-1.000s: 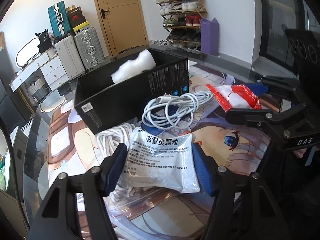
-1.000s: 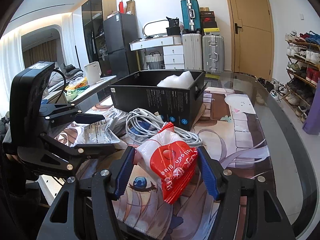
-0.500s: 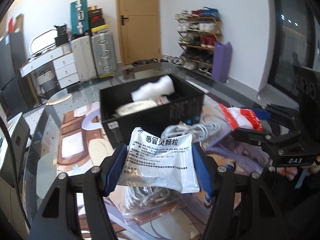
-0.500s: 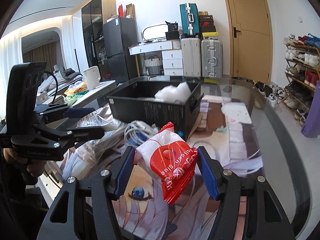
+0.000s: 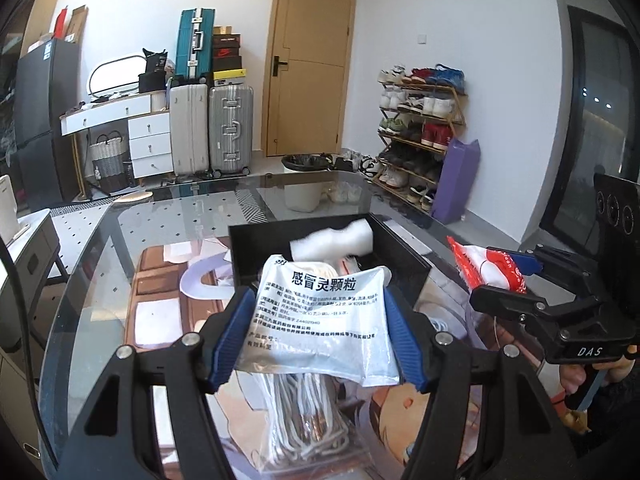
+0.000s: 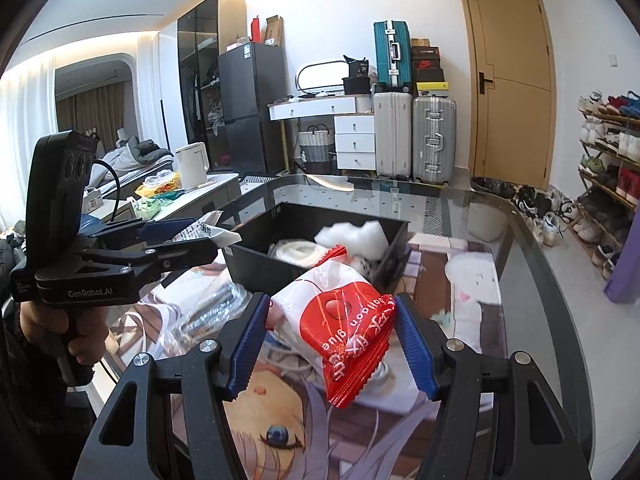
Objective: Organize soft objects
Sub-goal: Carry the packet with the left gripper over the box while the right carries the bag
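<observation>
Two held packets hover before black box (image 5: 404, 264) holding white foam (image 5: 332, 242).

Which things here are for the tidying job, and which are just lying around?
For the job:
left gripper, shut on the silver packet
right gripper, shut on the red packet
black box with white foam inside

Just lying around:
suitcases
shoe rack
kettle
fridge

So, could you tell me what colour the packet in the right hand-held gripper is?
Red and white packet, clearest in the right wrist view.
</observation>
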The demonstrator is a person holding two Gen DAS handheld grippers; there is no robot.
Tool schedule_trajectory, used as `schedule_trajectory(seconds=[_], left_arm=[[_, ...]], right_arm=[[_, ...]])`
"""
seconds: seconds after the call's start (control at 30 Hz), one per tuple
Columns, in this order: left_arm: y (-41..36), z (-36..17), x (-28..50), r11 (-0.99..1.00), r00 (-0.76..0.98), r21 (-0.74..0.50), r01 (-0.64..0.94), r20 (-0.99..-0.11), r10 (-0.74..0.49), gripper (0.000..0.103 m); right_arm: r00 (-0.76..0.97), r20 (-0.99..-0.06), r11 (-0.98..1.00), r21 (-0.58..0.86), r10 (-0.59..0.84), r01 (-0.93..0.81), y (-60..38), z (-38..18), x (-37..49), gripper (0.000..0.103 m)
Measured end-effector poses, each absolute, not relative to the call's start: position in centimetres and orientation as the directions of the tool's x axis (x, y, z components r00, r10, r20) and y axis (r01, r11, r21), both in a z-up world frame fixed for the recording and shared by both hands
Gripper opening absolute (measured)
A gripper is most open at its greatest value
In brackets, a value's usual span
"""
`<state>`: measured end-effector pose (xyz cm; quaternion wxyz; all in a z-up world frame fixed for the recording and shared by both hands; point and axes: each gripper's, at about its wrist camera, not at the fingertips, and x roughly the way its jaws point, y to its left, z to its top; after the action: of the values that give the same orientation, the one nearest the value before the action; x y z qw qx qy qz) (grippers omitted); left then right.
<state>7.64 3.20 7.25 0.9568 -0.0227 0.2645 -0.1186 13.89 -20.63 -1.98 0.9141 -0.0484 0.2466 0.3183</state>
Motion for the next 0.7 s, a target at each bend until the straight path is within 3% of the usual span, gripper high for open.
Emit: schedule_trajectory(seconds=[0.7], left_arm=[[2.9,7.8,14.9,0.98,0.83,-0.116,0.164,-0.52,-0.2,0.065]], right_arm=[[0.64,-0.514,0.766,0.054,0.571,-0.641,-17.9,-0.8,19.7,0.064]])
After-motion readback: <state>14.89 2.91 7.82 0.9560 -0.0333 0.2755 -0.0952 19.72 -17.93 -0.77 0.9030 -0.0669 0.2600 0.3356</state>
